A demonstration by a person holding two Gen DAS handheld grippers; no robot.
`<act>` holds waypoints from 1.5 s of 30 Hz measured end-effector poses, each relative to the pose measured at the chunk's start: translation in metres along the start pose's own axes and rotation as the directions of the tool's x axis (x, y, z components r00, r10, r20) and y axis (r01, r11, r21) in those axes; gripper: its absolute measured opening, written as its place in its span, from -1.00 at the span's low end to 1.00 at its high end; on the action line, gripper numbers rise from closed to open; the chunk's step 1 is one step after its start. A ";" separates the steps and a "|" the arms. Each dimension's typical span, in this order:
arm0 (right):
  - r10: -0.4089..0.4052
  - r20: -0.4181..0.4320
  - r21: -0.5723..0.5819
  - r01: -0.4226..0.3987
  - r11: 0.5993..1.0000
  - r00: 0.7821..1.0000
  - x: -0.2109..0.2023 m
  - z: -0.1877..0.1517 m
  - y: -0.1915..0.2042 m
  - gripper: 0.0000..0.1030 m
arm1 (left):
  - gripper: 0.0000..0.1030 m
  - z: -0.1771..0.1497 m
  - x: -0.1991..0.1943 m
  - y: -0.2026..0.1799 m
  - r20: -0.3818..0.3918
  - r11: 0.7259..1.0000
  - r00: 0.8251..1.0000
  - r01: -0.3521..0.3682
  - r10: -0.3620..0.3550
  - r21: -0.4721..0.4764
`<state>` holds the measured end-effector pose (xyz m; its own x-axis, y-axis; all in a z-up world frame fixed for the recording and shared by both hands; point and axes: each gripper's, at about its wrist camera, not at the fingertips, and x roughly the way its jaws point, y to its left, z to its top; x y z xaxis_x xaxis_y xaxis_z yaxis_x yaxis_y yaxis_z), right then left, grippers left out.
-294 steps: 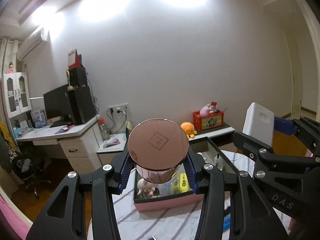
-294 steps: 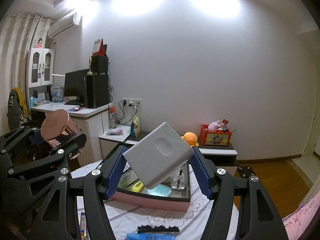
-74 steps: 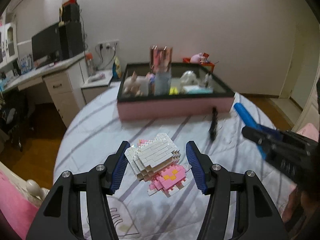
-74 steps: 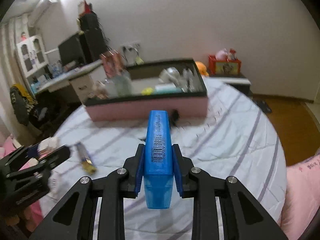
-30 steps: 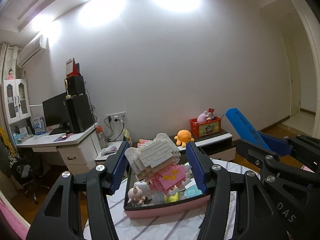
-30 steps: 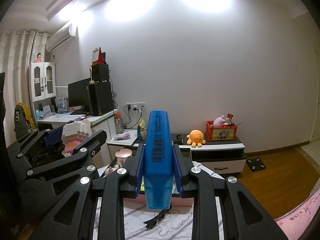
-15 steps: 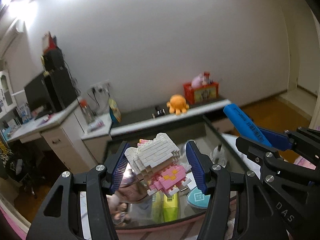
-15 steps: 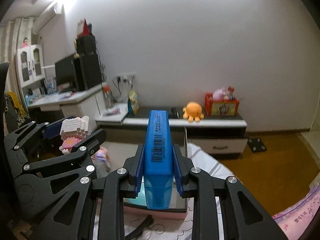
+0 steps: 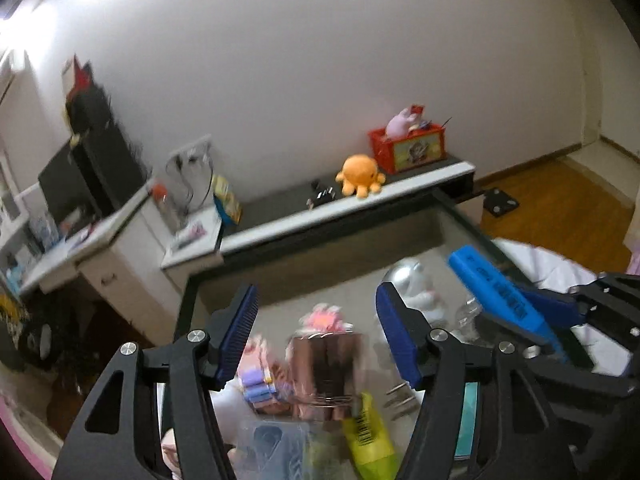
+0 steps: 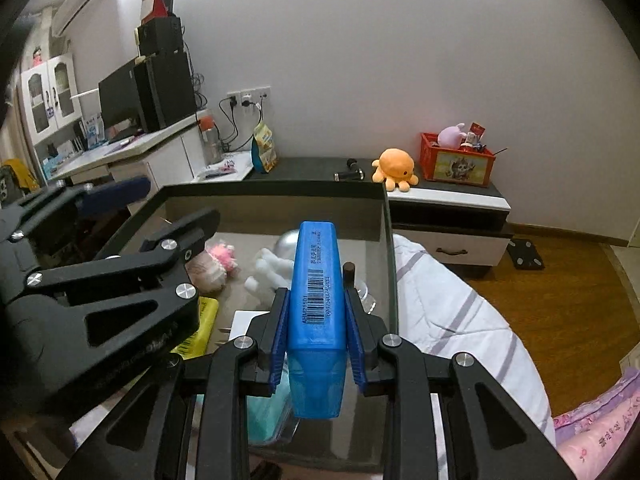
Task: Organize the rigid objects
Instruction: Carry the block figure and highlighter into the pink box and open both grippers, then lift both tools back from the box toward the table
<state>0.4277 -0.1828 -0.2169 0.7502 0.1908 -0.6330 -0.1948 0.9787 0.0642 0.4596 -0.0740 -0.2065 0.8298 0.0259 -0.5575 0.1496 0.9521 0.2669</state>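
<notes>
We see the left gripper (image 9: 316,332) jaws just opened; the brick figure (image 10: 214,264) now lies in the box (image 10: 272,192) below. Right gripper (image 10: 316,334) stays clamped on the blue case (image 10: 318,300), next to drop.

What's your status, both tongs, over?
Left tongs have just been opening, nothing between them. Right tongs shut on blue plastic barcoded case, above black-rimmed box. White-and-pink brick figure lying inside; box crowded.
</notes>
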 end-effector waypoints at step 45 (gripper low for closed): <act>-0.043 0.322 -0.024 0.053 0.998 0.946 -0.210 -0.040 0.068 0.91 | 1.00 -0.085 -0.252 0.069 0.315 0.959 0.948 0.059 0.033 -0.278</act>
<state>0.2315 -0.1590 -0.1103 0.9212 0.1628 -0.3532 -0.1696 0.9854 0.0119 0.2148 0.0109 -0.1149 0.9614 -0.0399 -0.2722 0.0428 0.9991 0.0048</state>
